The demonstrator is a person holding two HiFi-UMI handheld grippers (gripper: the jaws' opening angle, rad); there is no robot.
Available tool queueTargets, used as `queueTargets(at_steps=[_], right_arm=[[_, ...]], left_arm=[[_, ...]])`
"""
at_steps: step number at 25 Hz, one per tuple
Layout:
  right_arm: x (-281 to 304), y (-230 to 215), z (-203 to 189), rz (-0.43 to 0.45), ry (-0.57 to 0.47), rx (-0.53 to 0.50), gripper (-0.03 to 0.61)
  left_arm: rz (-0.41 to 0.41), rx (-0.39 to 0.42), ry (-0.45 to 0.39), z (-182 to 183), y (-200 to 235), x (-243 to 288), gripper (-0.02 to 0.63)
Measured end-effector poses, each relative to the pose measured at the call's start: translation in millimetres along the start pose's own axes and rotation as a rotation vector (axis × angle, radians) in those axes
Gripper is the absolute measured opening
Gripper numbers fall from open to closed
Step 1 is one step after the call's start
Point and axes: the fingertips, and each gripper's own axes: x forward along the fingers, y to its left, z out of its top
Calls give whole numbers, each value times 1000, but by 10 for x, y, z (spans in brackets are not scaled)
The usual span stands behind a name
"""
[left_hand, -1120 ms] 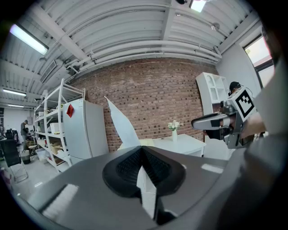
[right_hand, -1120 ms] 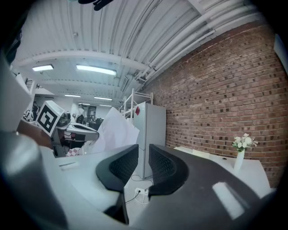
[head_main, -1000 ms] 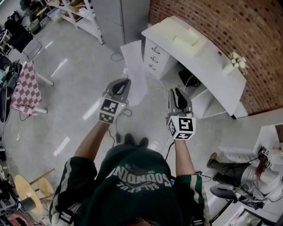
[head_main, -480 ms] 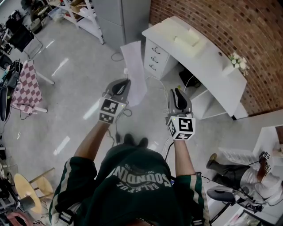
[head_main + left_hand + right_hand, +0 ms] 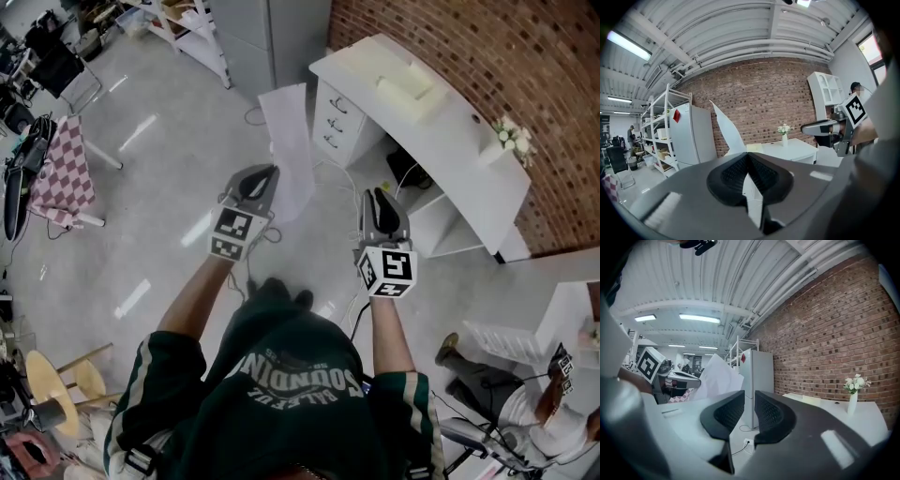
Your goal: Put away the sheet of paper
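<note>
White curved desk point(image 5: 459, 141) along brick wall point(image 5: 487, 37). Drawer unit point(image 5: 337, 120) under desk's near end. On the desk: pale flat box point(image 5: 407, 86), vase of white flowers point(image 5: 507, 141) toward the other end. Grey cabinet point(image 5: 272, 37) near desk, white shelving point(image 5: 192, 37) beside it. Checkered cloth point(image 5: 61, 173) over small table, left. Cable loop point(image 5: 251, 116) on grey floor point(image 5: 159, 216). Wooden stool point(image 5: 56, 380) lower left.

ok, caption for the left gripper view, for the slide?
Left gripper shut on the sheet of paper, which rises in front of a brick wall.
</note>
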Motion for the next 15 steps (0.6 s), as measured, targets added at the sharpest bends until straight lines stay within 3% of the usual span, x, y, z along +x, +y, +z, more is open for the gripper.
queueTargets(at_steps=[15], right_arm=[[238, -282, -30, 20, -5, 27, 51]], left_arm=[[18, -6, -2, 52, 40, 331, 12]])
